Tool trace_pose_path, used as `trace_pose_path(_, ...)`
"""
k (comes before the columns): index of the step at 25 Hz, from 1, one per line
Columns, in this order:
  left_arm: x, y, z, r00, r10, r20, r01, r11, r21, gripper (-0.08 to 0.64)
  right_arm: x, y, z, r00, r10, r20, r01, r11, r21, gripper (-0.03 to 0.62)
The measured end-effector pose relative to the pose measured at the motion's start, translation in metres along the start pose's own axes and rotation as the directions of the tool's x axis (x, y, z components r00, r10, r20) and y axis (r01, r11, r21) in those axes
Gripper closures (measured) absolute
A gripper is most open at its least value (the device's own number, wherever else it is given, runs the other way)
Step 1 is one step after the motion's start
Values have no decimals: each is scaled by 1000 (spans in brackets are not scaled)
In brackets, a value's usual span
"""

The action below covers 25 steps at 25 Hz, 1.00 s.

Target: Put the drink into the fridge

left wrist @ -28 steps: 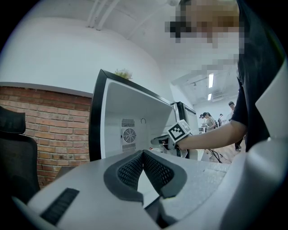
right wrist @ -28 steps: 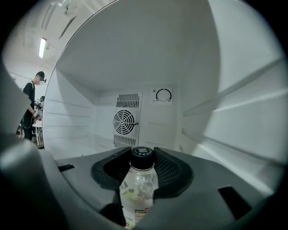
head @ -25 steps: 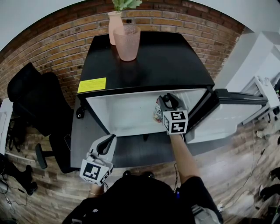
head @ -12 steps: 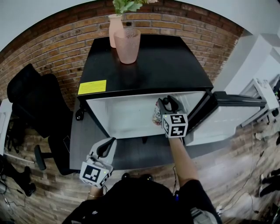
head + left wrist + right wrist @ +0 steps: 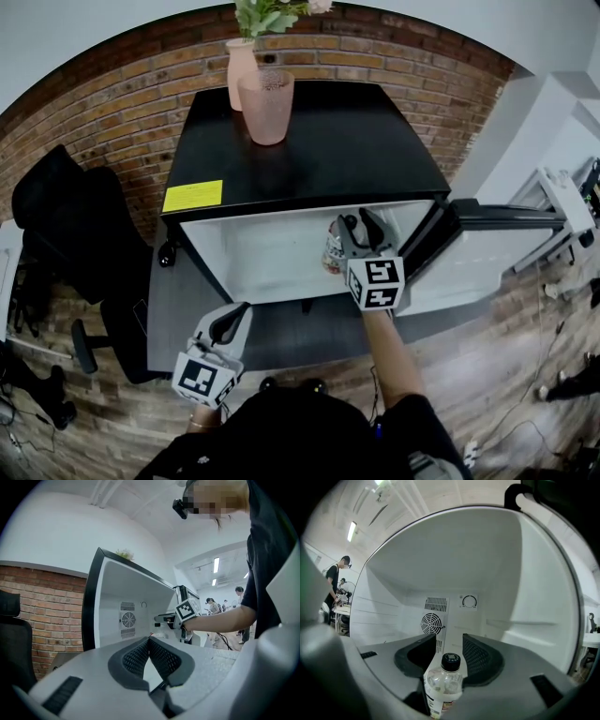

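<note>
The right gripper [image 5: 449, 638] has just been opening its jaws and they now stand wide. The drink [image 5: 443, 681] is upright between them at six o'clock in the right gripper view, and neither ribbed pad presses on it. I judge the bottle light to middling in weight. Its clear plastic wall is thin and likely to dent under a hard squeeze, and its smooth sides are slippery if wet. The best hold is across the round body just under the shoulder, where the pads get the most surface. The narrow black cap [image 5: 450, 662] would twist in the grip. It is a small clear bottle with a rounded shoulder, that dark screw cap, and a pale label with dark print lower down. It stands inside the white fridge [image 5: 497, 573], toward its right side in the head view. The fan grille [image 5: 431, 622] is at eleven o'clock from the cap and the dial [image 5: 469, 601] at one o'clock. The left gripper [image 5: 149, 641] hangs outside, its jaws closed tip to tip on nothing.
</note>
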State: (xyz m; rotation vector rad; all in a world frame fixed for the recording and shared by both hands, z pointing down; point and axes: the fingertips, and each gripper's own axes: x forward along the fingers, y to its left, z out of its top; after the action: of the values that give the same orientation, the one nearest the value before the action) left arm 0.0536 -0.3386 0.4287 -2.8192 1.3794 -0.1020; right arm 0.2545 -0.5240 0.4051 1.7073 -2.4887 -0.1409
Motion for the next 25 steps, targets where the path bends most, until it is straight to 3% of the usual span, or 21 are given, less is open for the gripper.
trace_pose_path(7, 14, -8, -3, 999, -49, -4, 49, 999, 2, 563, -32, 7, 10, 998, 27, 50, -29, 999, 26, 455)
trace_pose_path(13, 32, -18, -4, 994, -106, -4, 106, 994, 0, 561, -67, 17, 2, 996, 37, 78, -40, 998, 38, 586)
trace_pose_path(20, 55, -30, -6, 985, -172, 3, 172, 985, -5, 561, -103, 36, -10, 997, 53, 58, -56, 997, 51, 594)
trace_pose_path(25, 69, -40, -6, 977, -213, 9, 213, 977, -12, 563, -128, 37, -21, 999, 18, 39, -22, 994, 103, 594)
